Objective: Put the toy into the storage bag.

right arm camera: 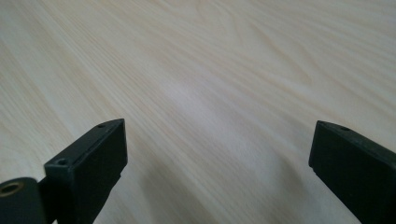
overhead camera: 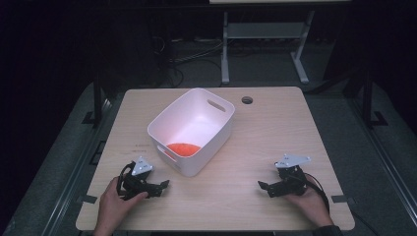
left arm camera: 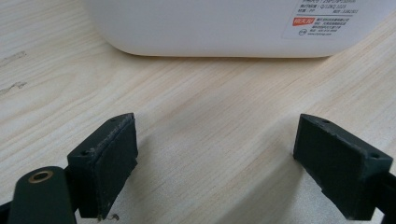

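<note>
A white plastic tub [overhead camera: 193, 129] sits near the middle of the wooden table [overhead camera: 275, 132], turned at an angle, with an orange object [overhead camera: 183, 148] lying in its near corner. My left gripper [overhead camera: 163, 187] rests low near the front left, held by a hand, jaws wide open with bare wood between them. Its own view has the tub's side wall [left arm camera: 210, 28] and label just ahead of the gripper [left arm camera: 215, 154]. My right gripper [overhead camera: 262, 187] rests at the front right, open too, with bare wood between its jaws [right arm camera: 217, 158].
A round cable hole [overhead camera: 247, 100] is set in the table's far edge. Beyond the table stand a white desk frame [overhead camera: 263, 39] and cables on a dark floor. Bare wood lies between the two grippers.
</note>
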{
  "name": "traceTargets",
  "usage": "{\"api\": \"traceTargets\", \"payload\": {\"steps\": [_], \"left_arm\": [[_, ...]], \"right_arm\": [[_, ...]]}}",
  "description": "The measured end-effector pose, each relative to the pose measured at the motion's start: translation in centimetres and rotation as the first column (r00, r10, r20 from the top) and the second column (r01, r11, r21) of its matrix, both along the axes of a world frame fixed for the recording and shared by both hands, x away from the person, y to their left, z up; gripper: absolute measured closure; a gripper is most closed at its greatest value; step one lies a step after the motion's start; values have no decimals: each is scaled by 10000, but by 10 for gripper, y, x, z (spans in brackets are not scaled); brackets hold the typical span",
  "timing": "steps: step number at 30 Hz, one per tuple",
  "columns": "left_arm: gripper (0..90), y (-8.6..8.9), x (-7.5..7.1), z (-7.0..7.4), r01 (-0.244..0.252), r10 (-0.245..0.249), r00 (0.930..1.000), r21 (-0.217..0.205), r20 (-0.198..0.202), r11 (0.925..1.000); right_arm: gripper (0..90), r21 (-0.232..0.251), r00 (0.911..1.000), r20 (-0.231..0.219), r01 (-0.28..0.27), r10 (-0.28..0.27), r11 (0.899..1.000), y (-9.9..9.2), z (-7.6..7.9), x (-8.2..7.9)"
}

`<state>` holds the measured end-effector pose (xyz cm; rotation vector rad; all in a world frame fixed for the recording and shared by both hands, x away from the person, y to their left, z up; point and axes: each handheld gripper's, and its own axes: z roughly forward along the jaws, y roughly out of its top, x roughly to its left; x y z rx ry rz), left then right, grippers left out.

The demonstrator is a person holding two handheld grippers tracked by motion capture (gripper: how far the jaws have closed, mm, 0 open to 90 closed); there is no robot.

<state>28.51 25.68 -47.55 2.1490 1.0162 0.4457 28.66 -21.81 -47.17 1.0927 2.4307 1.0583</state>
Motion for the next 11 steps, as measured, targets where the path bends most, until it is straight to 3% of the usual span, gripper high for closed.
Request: {"api": "traceTargets", "payload": {"steps": [6, 11], "left_arm": [[127, 0, 0, 0, 1, -1, 10000, 1, 0, 10000], [127, 0, 0, 0, 2, -2, 10000, 6, -1, 10000]], "right_arm": [[27, -141, 9995, -18, 310, -310, 9994, -4, -11, -3], [27, -246, 9991, -22, 420, -421, 9988, -3, -11, -6]]}}
